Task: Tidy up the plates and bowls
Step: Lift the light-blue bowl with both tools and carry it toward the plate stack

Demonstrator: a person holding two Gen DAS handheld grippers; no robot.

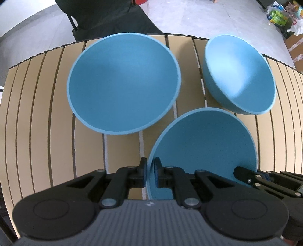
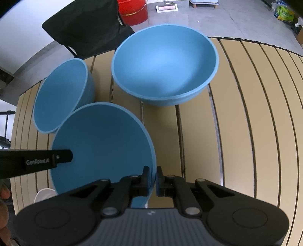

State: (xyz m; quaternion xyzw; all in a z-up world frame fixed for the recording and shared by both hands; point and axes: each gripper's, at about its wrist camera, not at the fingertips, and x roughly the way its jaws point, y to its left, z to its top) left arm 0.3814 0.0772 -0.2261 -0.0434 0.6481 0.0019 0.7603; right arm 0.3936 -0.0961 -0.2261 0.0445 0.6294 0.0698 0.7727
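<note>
Left gripper (image 1: 150,173): nearest the left wrist camera; closed narrow on the left rim of the near bowl, one finger outside the wall, one inside.
Right gripper (image 2: 153,178): closed narrow on the right rim of the same near bowl, one finger on each side of the wall; also shows at the right edge of the left wrist view (image 1: 246,175).
Near bowl (image 1: 204,151): blue, round, held at opposite rims by both grippers; nothing in it. Whether its base touches the table, cannot tell.
Far-left bowl (image 1: 123,83): blue, upright on the table beyond the near bowl, toward the table's far edge; empty. The near bowl's rim overlaps it in the right wrist view; contact cannot be told.
Far-right bowl (image 1: 240,75): blue, paler inside, upright on the table at its far edge; empty. Apart from the far-left bowl, with bare slats between them.
Table (image 1: 37,113): tan slats with dark gaps, bearing all three bowls.
White object (image 2: 44,194): round edge showing beneath the near bowl's left side in the right wrist view; too little visible to name.
Chair (image 2: 83,28): black, on the floor beyond the table's far edge.
Bucket (image 2: 134,11): red, on the floor behind the chair.
Person: fingertips (image 2: 4,193) at the left edge of the right wrist view.
</note>
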